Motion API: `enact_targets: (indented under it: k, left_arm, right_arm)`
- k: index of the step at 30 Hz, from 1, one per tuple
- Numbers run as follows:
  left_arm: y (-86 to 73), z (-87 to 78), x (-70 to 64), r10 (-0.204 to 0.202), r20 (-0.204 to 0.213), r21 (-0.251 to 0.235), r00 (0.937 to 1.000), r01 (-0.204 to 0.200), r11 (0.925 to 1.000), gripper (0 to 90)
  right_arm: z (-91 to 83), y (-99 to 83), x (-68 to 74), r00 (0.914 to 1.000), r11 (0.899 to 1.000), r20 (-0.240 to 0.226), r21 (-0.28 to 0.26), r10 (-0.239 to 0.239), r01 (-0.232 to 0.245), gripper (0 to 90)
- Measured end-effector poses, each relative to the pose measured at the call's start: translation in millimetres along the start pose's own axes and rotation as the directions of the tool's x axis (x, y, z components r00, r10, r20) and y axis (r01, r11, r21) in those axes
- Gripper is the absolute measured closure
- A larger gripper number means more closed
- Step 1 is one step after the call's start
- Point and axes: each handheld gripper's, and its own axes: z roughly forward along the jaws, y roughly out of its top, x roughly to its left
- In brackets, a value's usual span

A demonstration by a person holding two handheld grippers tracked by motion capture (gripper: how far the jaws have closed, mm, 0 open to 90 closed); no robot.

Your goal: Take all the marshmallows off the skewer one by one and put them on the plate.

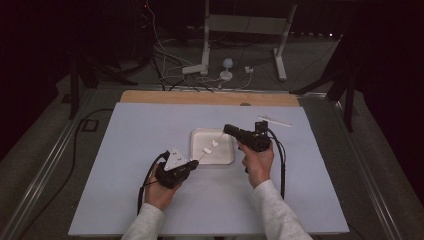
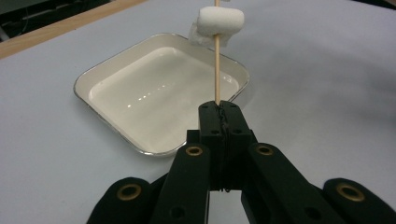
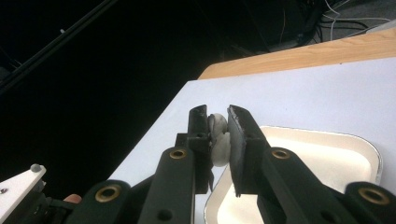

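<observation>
My left gripper [image 1: 192,164] [image 2: 219,107] is shut on the base of a thin wooden skewer [image 2: 217,70]. The skewer slants up over a white tray [image 1: 220,157] [image 2: 112,130]. A white marshmallow [image 1: 206,150] [image 2: 220,21] is threaded on it. A second white piece [image 1: 215,143] [image 2: 198,35] sits just behind; I cannot tell whether it is on the skewer. My right gripper [image 1: 226,129] [image 3: 219,114] hovers above the tray's far right corner, near the skewer's tip. It is shut on another marshmallow [image 3: 220,140], squeezed between its jaws.
A white stick-like object [image 1: 274,121] lies at the back right of the pale blue table. A wooden strip [image 1: 210,97] runs along the far edge. Beyond it the floor holds cables and white stand legs [image 1: 205,60]. The tray's bottom [image 2: 154,102] is bare.
</observation>
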Motion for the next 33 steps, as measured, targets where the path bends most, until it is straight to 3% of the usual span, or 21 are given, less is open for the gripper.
enact_targets:
  k: [12,13,14,15,16,17,19,21,22,23,27,33]
  left_arm:
    - [-3.1,-3.8,3.6,-0.004,-0.004,0.011,1.0000,0.004,0.9999,90.0]
    - [-3.9,-3.7,4.3,-0.006,-0.004,0.019,1.0000,0.006,0.9998,90.0]
    - [-5.2,-2.9,3.7,0.013,-0.036,0.053,0.9993,-0.011,0.9985,90.0]
    - [-9.7,-2.8,5.1,0.029,-0.052,0.087,0.9982,-0.024,0.9960,90.0]
    - [-15.3,-4.2,9.4,-0.013,-0.032,0.073,0.9994,0.015,0.9972,90.0]
    - [-18.0,-6.4,14.7,-0.057,-0.012,0.051,0.9983,0.057,0.9971,90.0]
    - [-15.6,-10.7,20.9,-0.108,0.005,0.003,0.9942,0.108,0.9942,90.0]
    - [-12.6,-11.0,20.4,-0.112,0.016,-0.017,0.9936,0.112,0.9935,90.0]
    - [-11.6,-9.8,18.2,-0.103,0.015,-0.011,0.9946,0.103,0.9946,90.0]
    - [-10.9,-8.6,15.8,-0.092,0.016,-0.004,0.9957,0.092,0.9958,90.0]
    - [-8.2,-4.4,9.5,-0.069,0.029,0.002,0.9972,0.069,0.9976,90.0]
    - [-7.6,1.6,7.6,-0.058,0.040,0.023,0.9975,0.057,0.9981,90.0]
  right_arm:
    - [2.0,0.3,3.5,0.9976,0.999,0.058,-0.004,-0.038,0.039,83.8]
    - [2.1,0.1,3.1,0.9974,0.999,0.061,-0.005,-0.039,0.039,84.0]
    - [-2.4,1.8,2.4,0.9911,0.997,0.126,-0.051,-0.043,0.050,84.7]
    - [-2.4,1.8,2.4,0.9911,0.997,0.126,-0.051,-0.043,0.050,84.7]
    - [-9.8,7.4,-2.8,0.9907,0.995,0.136,-0.092,-0.014,0.027,84.6]
    - [-16.9,13.8,-10.4,0.9940,0.994,0.104,-0.111,0.034,-0.023,84.0]
    - [-26.2,23.5,-15.6,0.9952,0.997,0.097,-0.082,0.014,-0.006,82.8]
    - [-29.0,27.2,-13.6,0.9966,0.999,0.081,-0.050,-0.016,0.020,81.2]
    - [-25.0,26.8,-10.3,0.9959,0.998,0.076,-0.026,-0.050,0.052,79.4]
    - [-21.3,25.3,-10.4,0.9961,0.998,0.070,-0.009,-0.054,0.055,78.2]
    - [-5.3,16.7,-12.1,0.9962,0.997,0.073,0.057,-0.047,0.043,77.3]
    - [7.8,9.0,-16.8,0.9980,0.996,0.062,0.087,-0.017,0.011,74.7]
